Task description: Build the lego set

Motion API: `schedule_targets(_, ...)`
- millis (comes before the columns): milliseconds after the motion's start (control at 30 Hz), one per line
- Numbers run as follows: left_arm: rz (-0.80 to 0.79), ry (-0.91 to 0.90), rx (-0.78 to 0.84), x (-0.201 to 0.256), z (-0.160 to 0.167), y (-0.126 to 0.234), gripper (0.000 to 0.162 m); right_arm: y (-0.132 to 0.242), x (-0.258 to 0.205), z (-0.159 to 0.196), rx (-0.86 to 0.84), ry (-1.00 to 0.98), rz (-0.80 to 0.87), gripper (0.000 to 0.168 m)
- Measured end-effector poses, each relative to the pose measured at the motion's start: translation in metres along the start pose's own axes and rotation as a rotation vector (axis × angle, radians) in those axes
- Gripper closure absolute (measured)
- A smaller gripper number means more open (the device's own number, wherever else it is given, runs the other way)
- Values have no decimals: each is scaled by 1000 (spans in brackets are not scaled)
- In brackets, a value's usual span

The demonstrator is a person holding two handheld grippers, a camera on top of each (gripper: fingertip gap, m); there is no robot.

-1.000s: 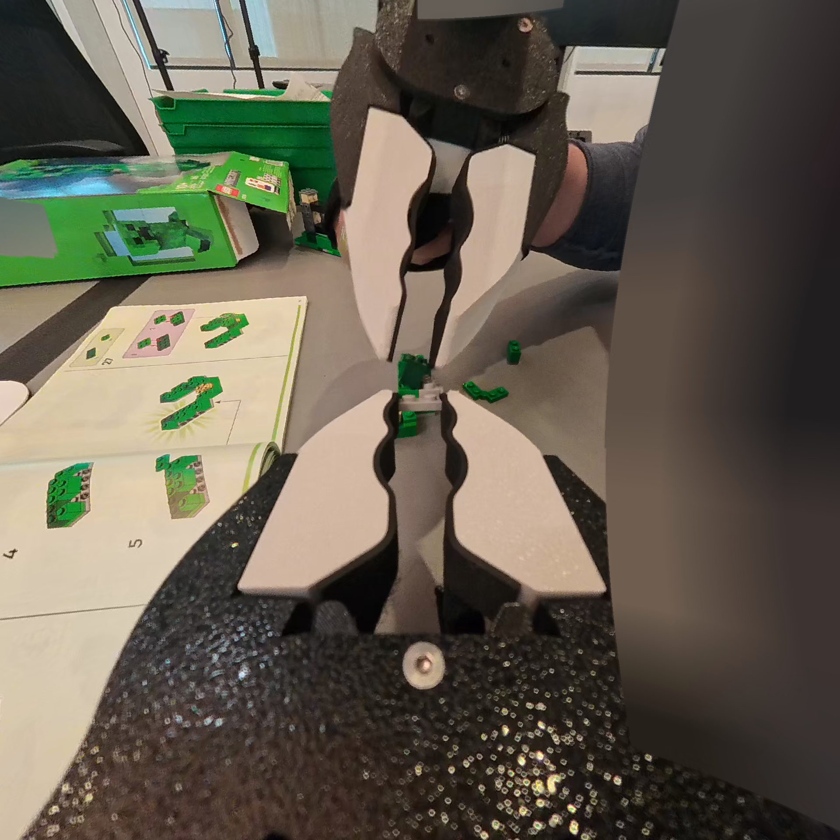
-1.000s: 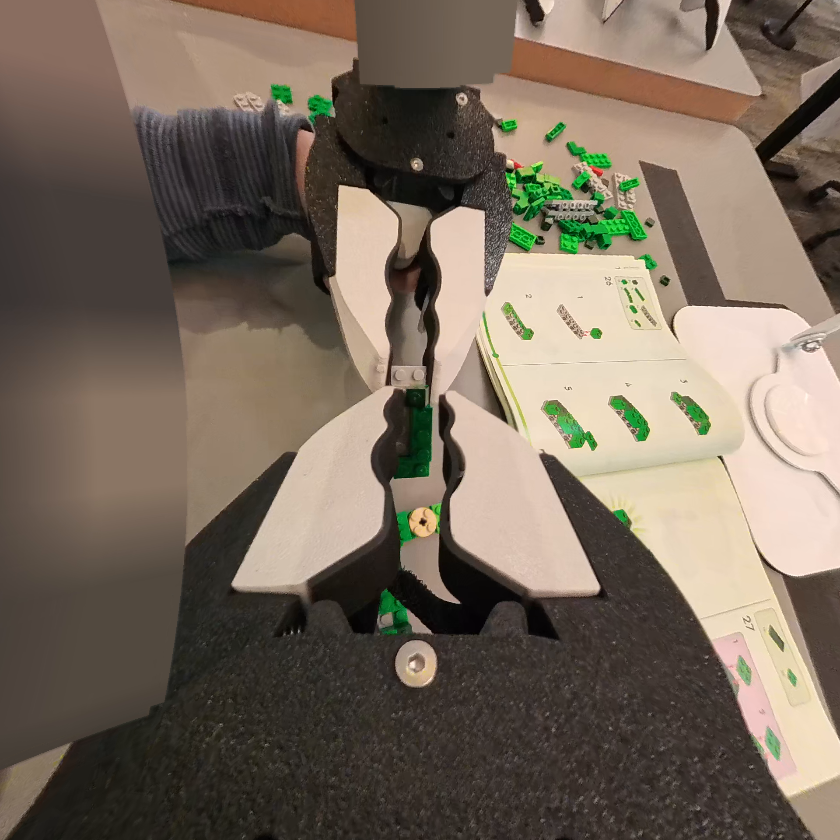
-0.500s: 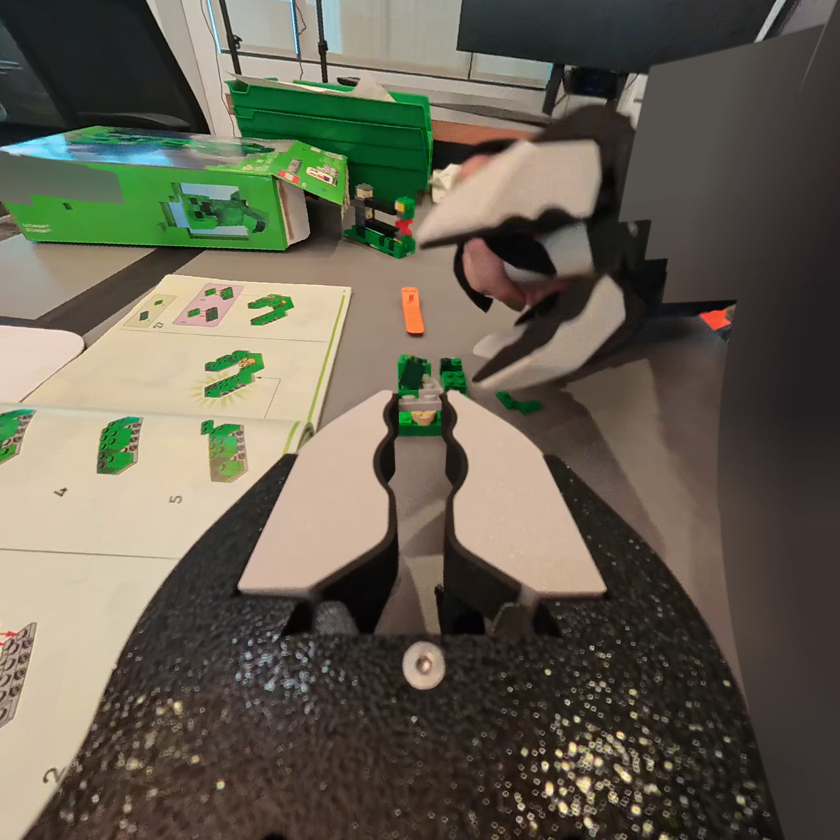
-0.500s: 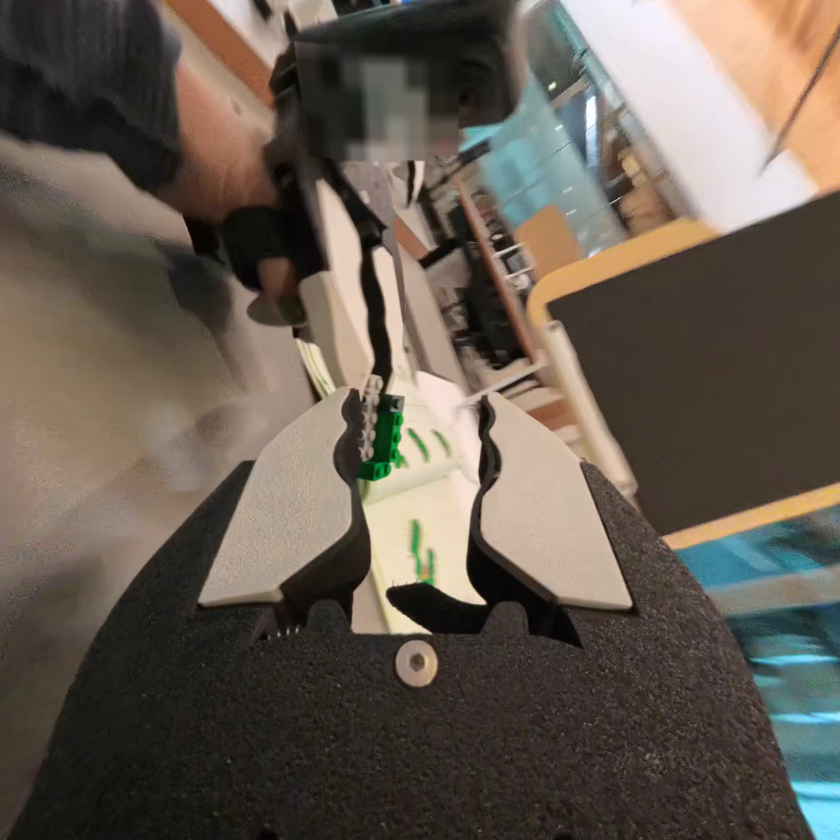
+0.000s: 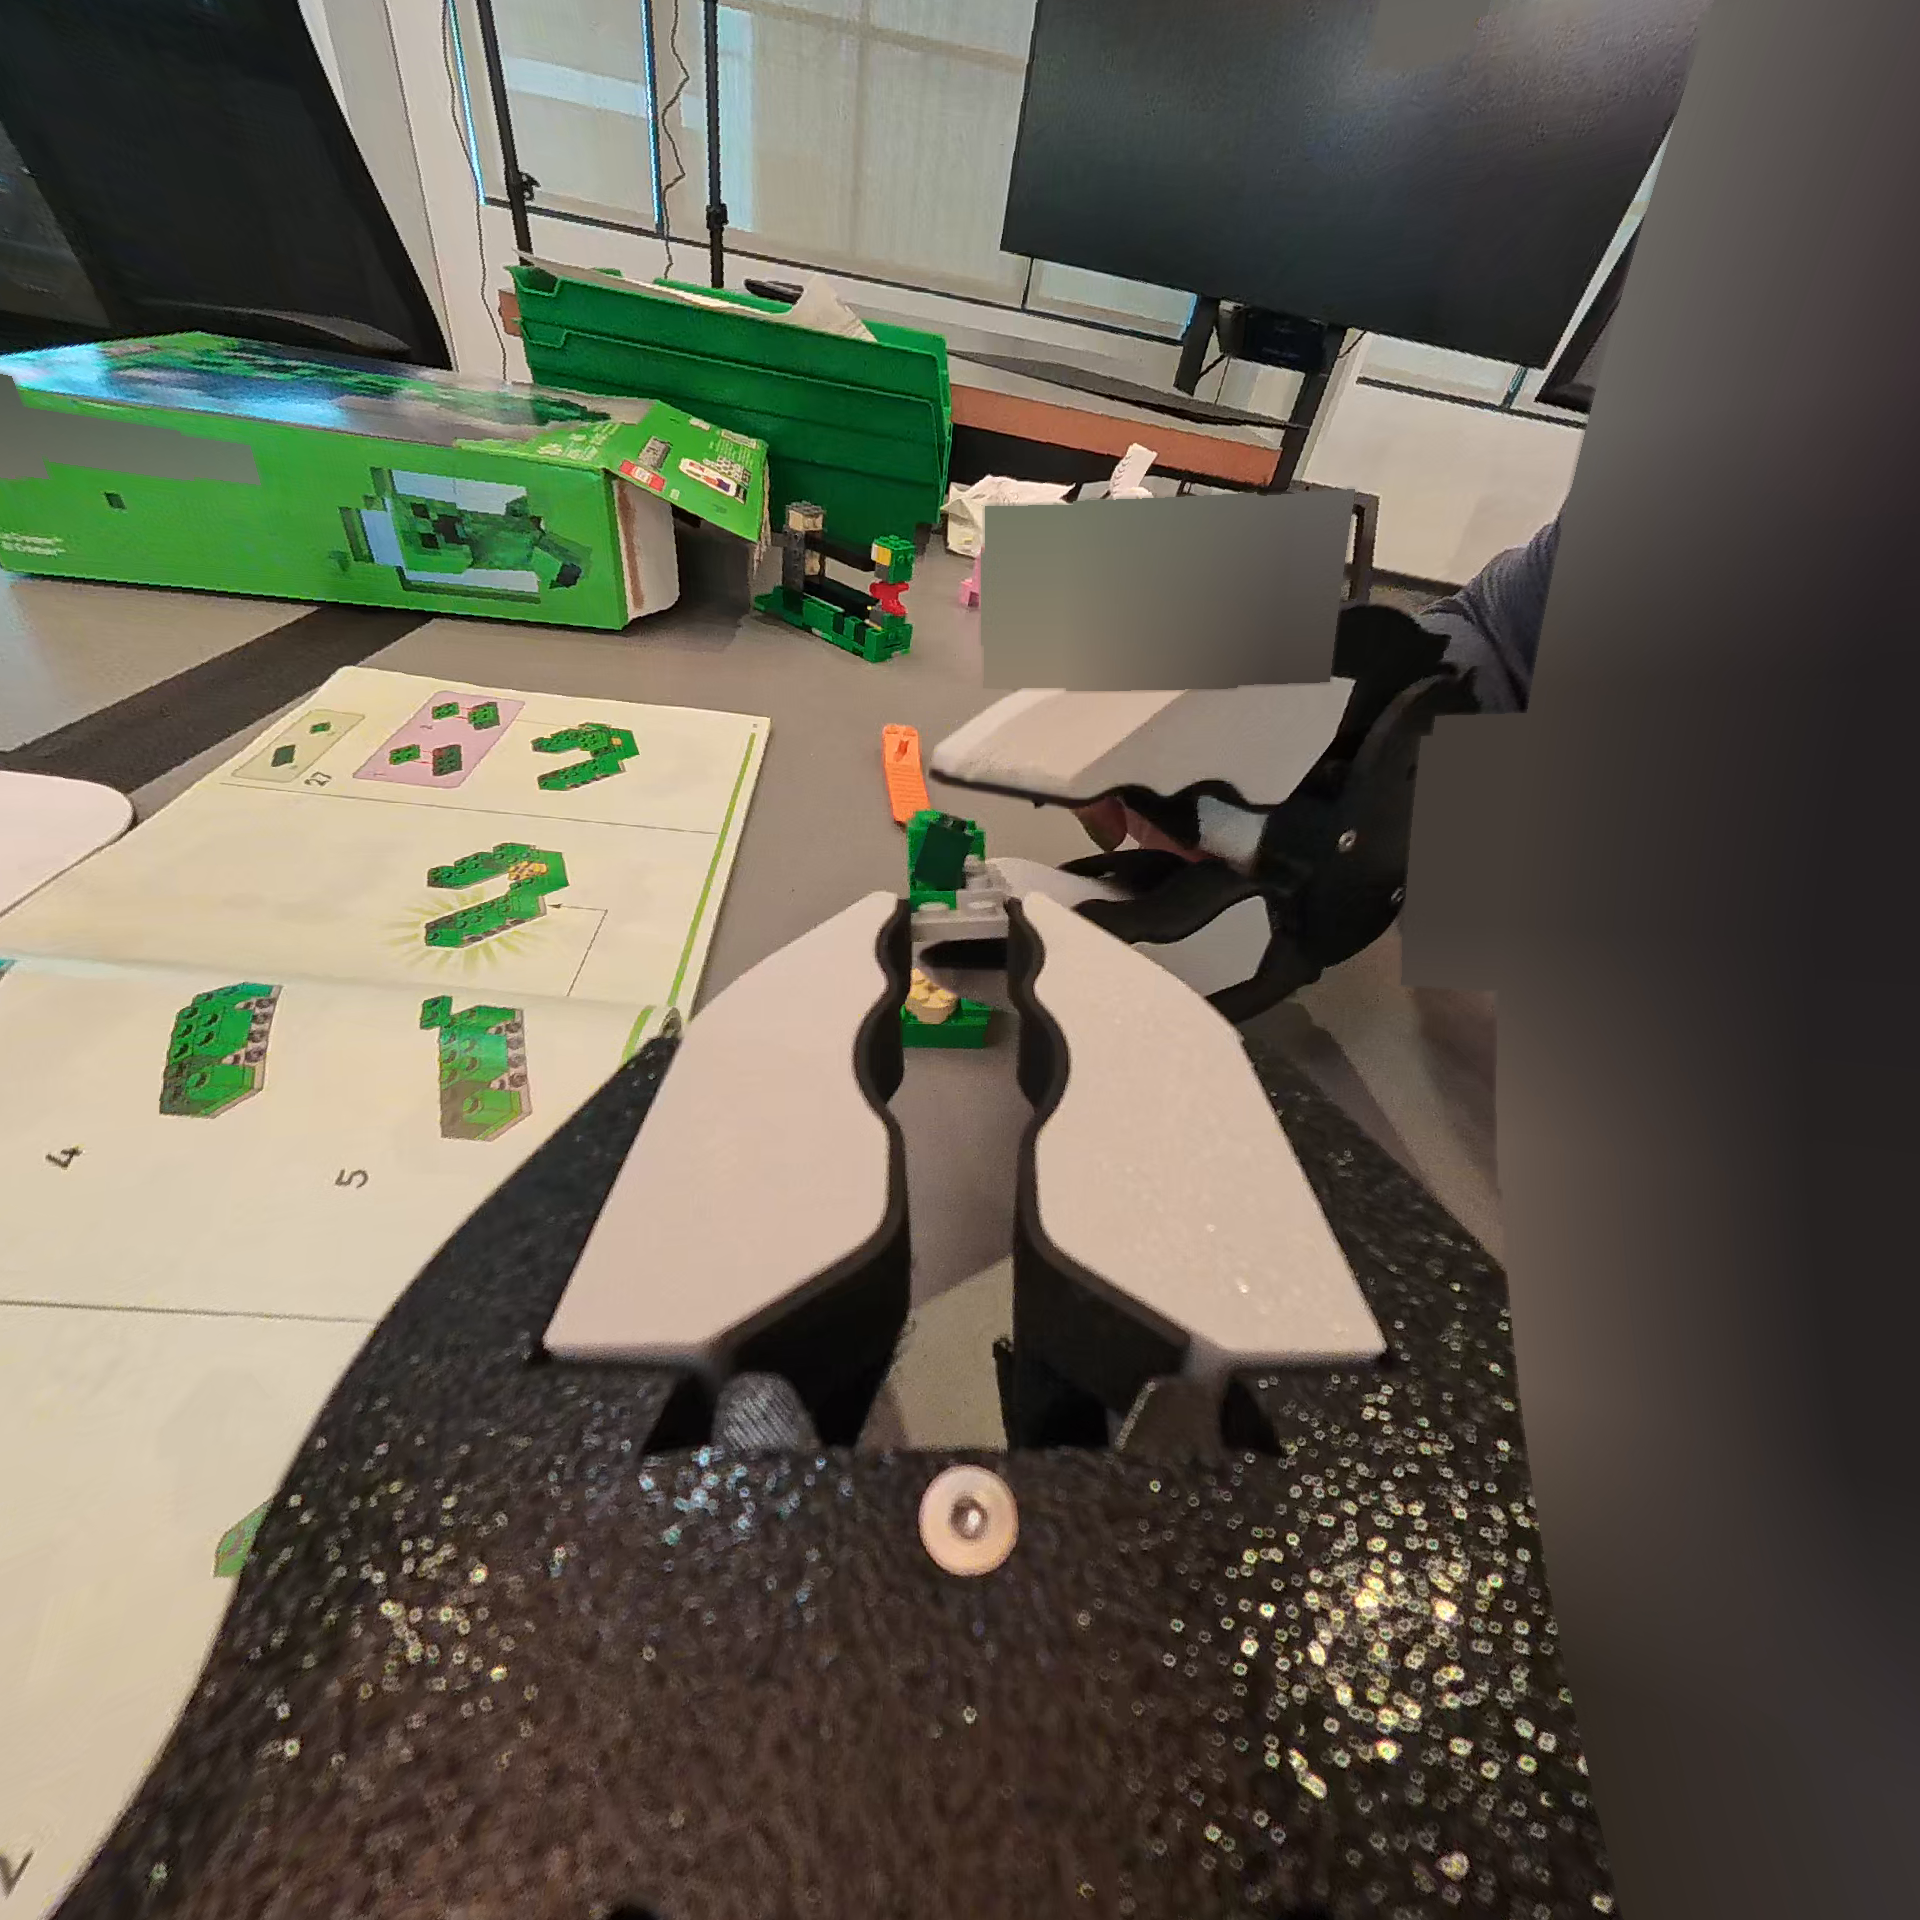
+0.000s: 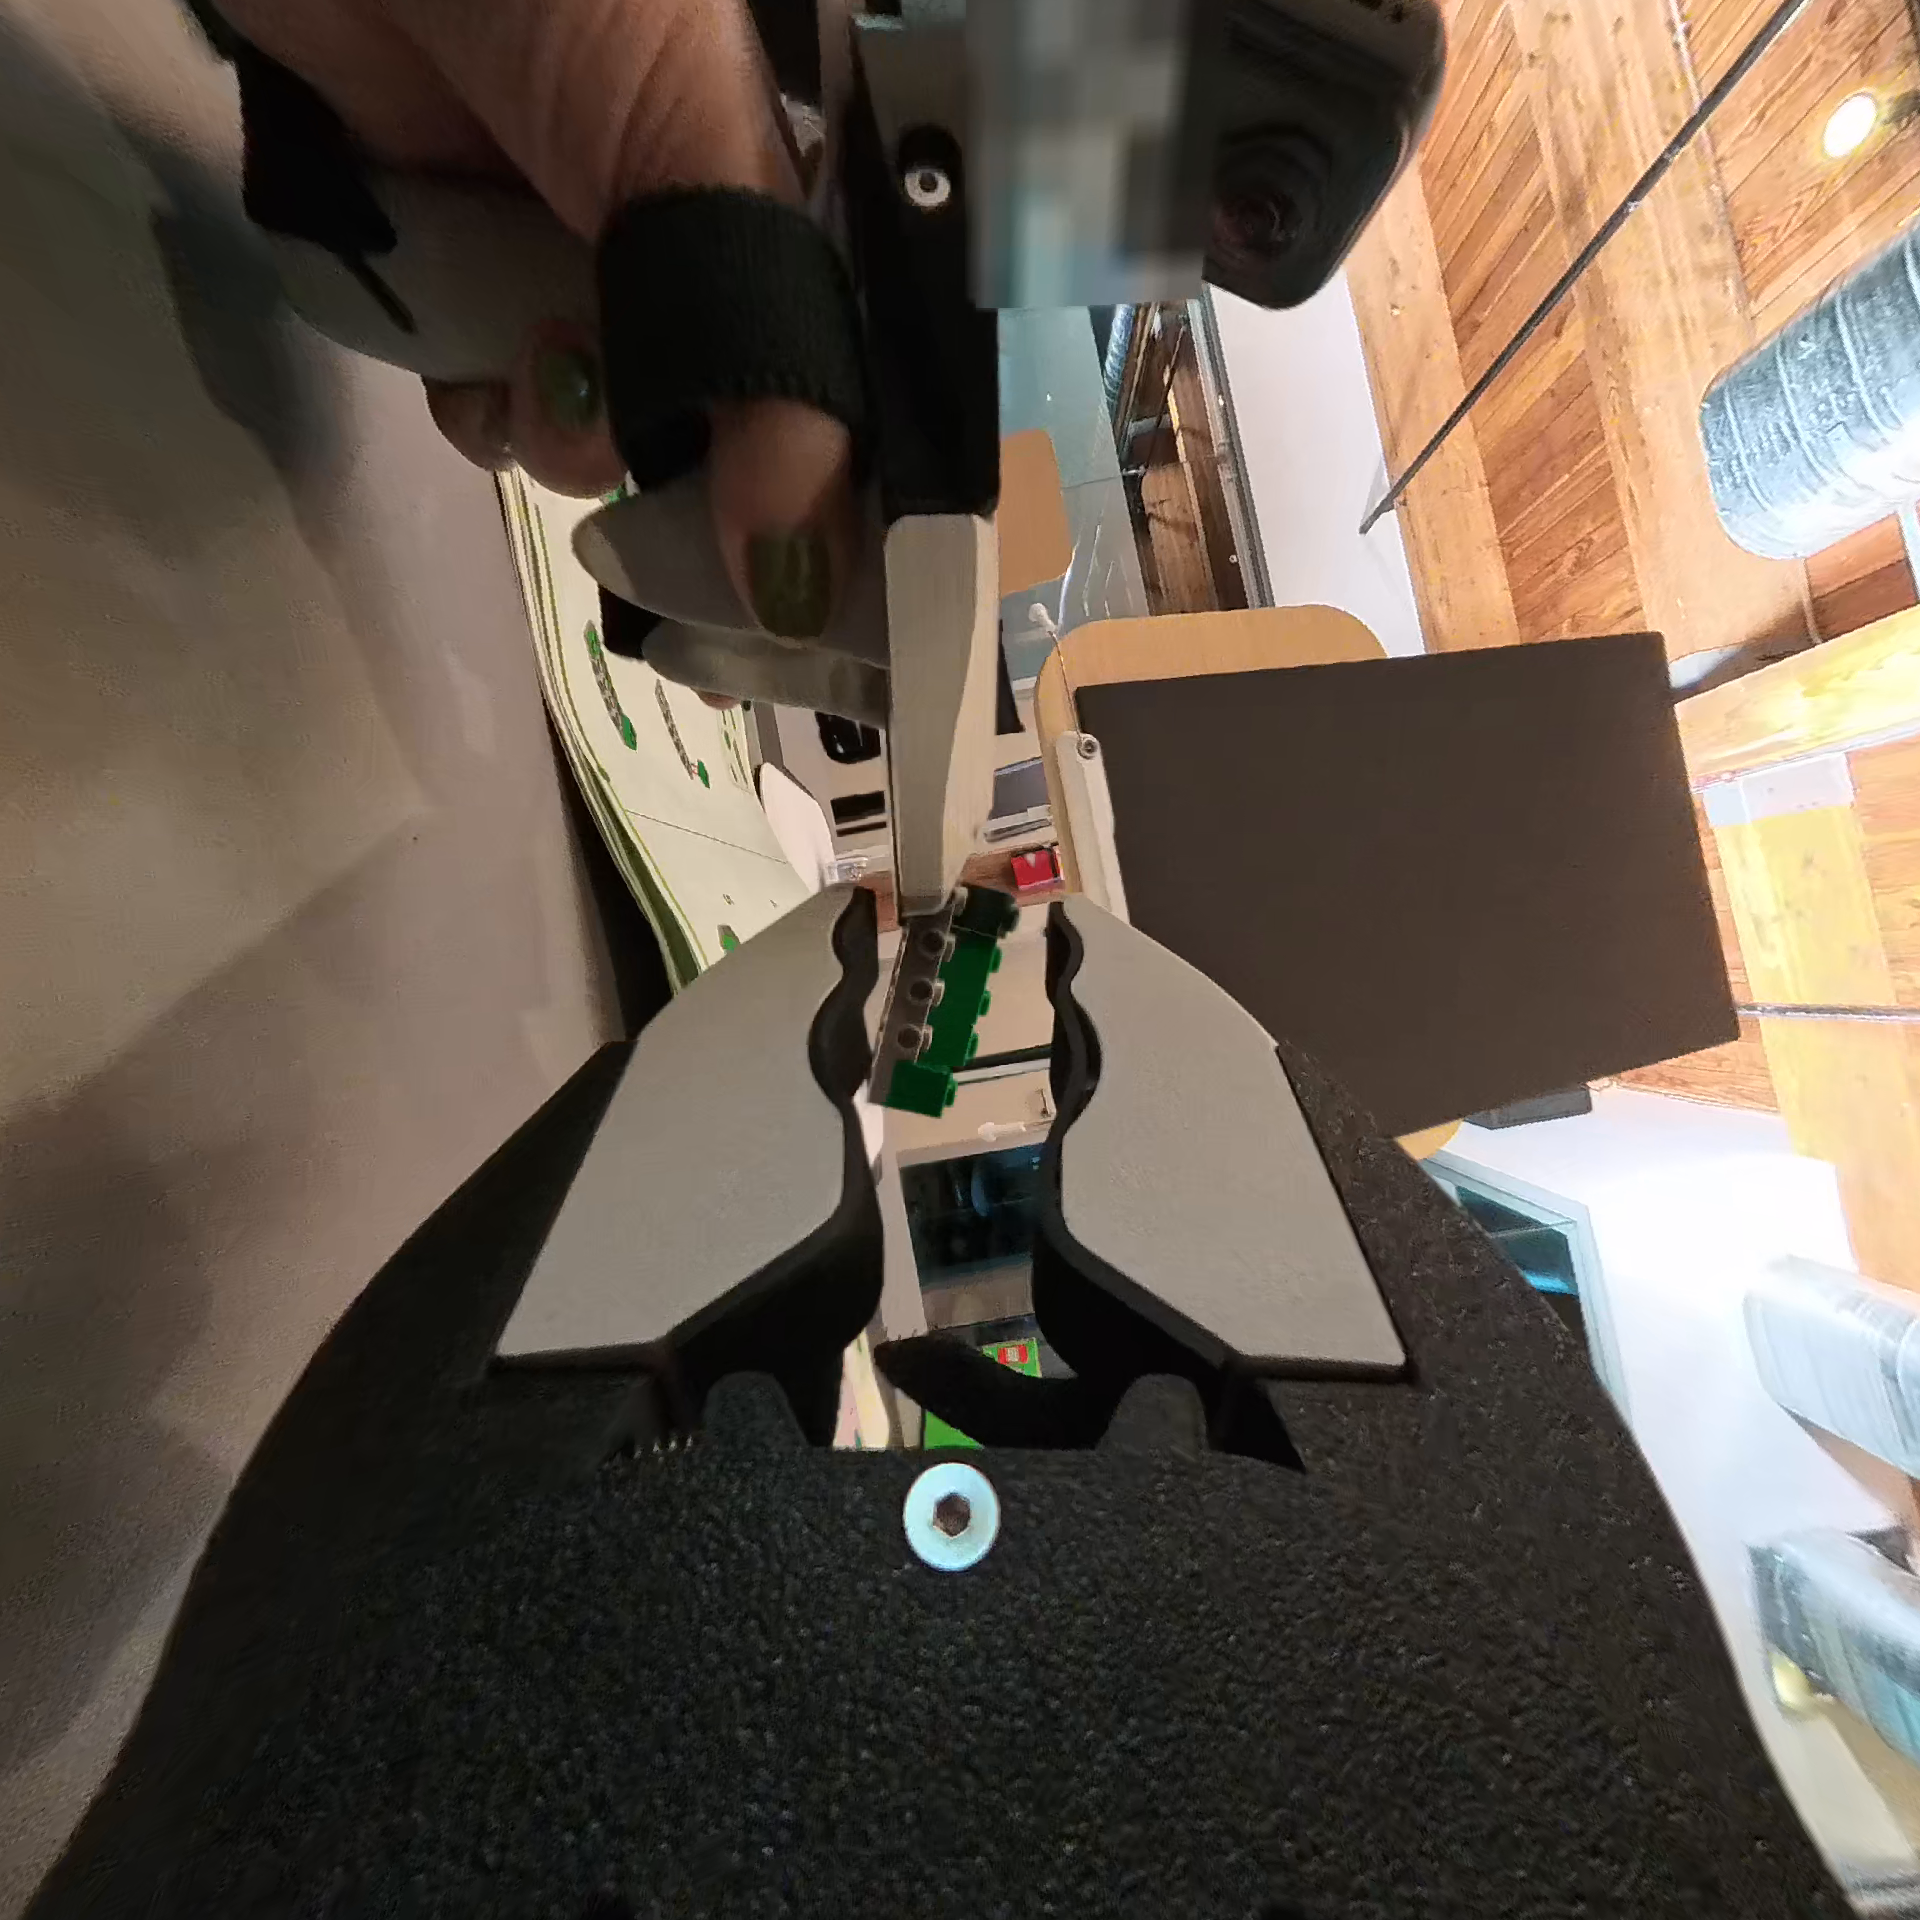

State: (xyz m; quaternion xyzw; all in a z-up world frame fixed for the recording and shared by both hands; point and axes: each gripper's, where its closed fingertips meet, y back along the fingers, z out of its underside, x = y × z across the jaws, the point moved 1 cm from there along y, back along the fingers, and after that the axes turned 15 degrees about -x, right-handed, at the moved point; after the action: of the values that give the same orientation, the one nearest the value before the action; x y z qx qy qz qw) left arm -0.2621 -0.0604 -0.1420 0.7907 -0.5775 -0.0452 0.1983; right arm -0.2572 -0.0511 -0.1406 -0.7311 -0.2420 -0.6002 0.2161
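Observation:
My left gripper is shut on a small lego assembly: a grey plate sits between its tips, with green bricks above and a green and tan piece below. It holds the assembly above the grey table. My right gripper is rolled onto its side and open. The assembly sits in the gap between its fingers, close to one pad. The left gripper's finger comes in from above. The right gripper also shows in the left wrist view, just right of the assembly.
An open instruction booklet lies to the left. Behind it are a green set box, stacked green bins and a partly built model. An orange separator tool lies beyond the assembly. A person's hand holds the left gripper. Both grippers' tips are close together, under 4 cm apart.
My right gripper has let go of the assembly, opened and rolled onto its side. My left gripper has kept its hold and tilted up to a flatter view of the table.

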Motion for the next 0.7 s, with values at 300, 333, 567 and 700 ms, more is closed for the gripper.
schedule_targets(300, -6, -24, -38, 1, 3, -5, 145, -1, -4, 2, -22, 8, -30, 147)
schedule_targets(333, -5, -24, -39, 1, 3, -6, 145, -1, -4, 2, -20, 1, -35, 148)
schedule_targets(567, 4, -10, -61, 1, 6, -9, 145, 1, -8, 4, -6, -10, -113, 149)
schedule_targets(700, -8, -9, -85, 0, 9, -11, 145, 1, -12, 6, -3, 14, -132, 149)
